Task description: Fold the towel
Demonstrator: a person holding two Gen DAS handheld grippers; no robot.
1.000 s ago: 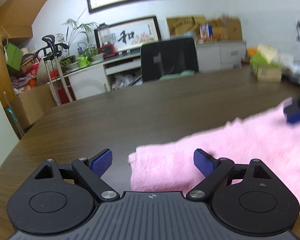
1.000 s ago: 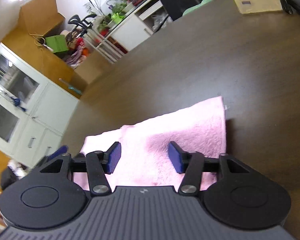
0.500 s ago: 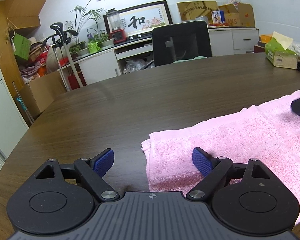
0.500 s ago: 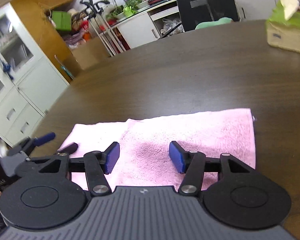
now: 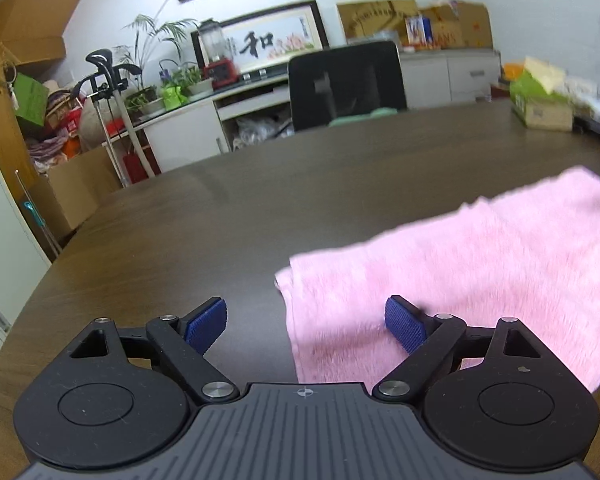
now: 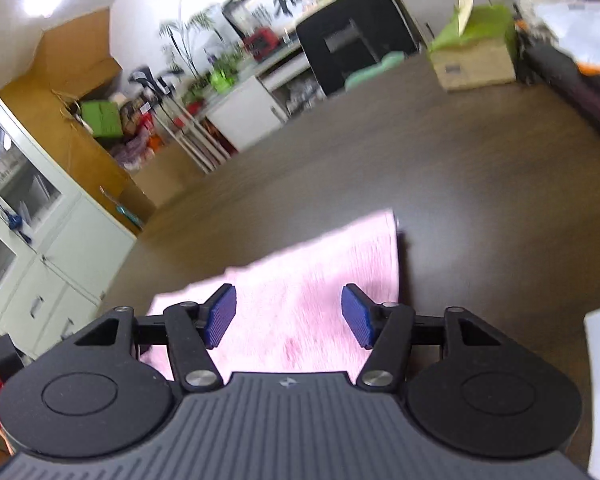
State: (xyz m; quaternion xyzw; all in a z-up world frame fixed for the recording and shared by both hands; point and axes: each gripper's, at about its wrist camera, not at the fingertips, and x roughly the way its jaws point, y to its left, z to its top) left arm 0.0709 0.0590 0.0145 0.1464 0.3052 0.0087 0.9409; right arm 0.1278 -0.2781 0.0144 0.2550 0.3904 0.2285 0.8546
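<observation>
A dark wooden surface [image 5: 204, 216] is being occupied near its front edge by a soft, limp pink towel [image 5: 480, 264]. The left gripper [image 5: 306, 326] is being held wide, empty; the right gripper [image 6: 288, 316] is being opened, gripping nothing. A corner is likely best pinched.

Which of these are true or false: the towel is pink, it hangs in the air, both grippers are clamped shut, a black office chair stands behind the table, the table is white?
1. The towel is pink. True.
2. It hangs in the air. False: it lies flat on the table.
3. Both grippers are clamped shut. False: the left gripper stands open, and the right gripper has its jaws opening, pressing on nothing.
4. A black office chair stands behind the table. True.
5. The table is white. False: it is dark brown wood.
</observation>
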